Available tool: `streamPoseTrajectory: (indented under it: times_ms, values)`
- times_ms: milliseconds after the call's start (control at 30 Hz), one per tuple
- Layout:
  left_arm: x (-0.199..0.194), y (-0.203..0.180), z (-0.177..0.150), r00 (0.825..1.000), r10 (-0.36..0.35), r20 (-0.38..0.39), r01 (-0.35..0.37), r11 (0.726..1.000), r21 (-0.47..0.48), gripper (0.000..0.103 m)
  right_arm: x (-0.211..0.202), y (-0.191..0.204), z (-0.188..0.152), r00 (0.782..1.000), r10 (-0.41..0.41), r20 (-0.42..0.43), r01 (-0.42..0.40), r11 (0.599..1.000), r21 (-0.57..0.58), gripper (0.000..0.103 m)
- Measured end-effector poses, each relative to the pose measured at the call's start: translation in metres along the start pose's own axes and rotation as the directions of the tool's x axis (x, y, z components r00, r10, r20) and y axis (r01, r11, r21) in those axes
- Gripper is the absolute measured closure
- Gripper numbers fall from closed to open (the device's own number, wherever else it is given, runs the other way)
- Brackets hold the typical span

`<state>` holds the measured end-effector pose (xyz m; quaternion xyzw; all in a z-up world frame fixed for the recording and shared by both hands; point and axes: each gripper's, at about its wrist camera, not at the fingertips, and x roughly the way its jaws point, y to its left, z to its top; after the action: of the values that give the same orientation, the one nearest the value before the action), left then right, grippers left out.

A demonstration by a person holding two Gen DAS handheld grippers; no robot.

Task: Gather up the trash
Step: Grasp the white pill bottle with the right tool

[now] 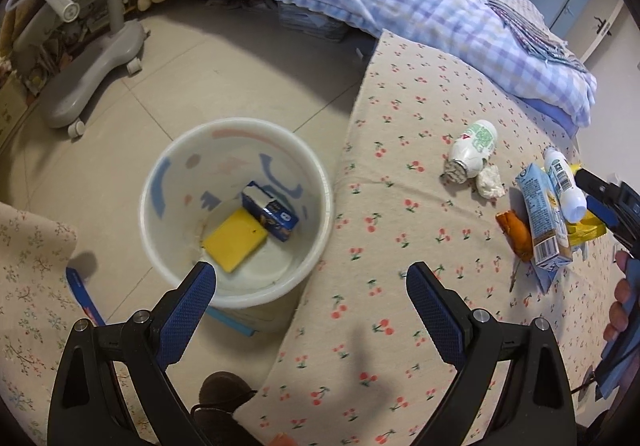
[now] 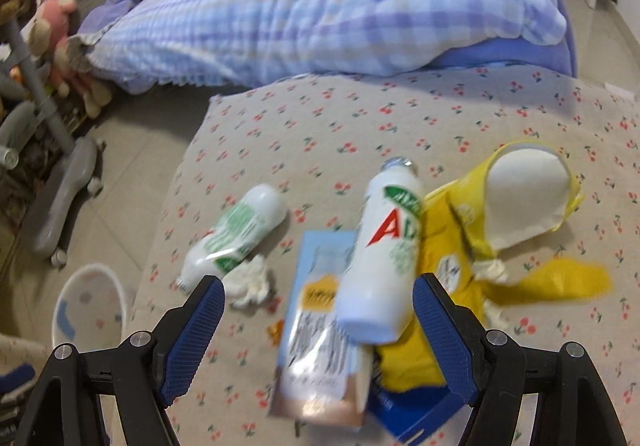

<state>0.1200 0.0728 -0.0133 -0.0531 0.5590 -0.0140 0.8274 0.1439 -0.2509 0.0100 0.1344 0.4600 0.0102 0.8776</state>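
Open-jawed and empty, the right hand-held gripper [image 2: 318, 292] hovers over a white bottle [image 2: 384, 258] at twelve o'clock, apparently next for the bin [image 1: 236, 206], while the left hand-held gripper [image 1: 311, 282] gapes empty.

Soft, even indoor light fills both views, no harsh glare. The right wrist view smears with motion blur: the white plastic bottle with green label [image 2: 380, 258] reads fuzzy. The left wrist view stays crisper, with black fisheye corners and a faint shadow across the cherry-print beige sheet [image 1: 360, 358].
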Motion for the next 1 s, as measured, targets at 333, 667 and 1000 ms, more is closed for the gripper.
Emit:
streamPoseTrajectory:
  times_ms: [333,667,1000]
  values:
    - [0.009,-0.045,0.005,0.999,-0.032,-0.02,0.033,0.999,0.038,0.005,0.035,-0.029,0.005,0.996,-0.016,-0.088,0.02,0.999,0.041,0.063]
    - [0.011,-0.112,0.009,0.993,-0.115,-0.037,0.118,0.988,0.099,0.006,-0.017,-0.043,0.003,0.999,0.042,-0.005,-0.042,0.998,0.04,0.063]
    - [0.03,-0.17,0.023,0.985,-0.163,-0.054,0.169,0.972,0.163,0.006,-0.08,-0.101,-0.009,0.995,0.038,0.097,-0.05,0.991,0.127,0.064]
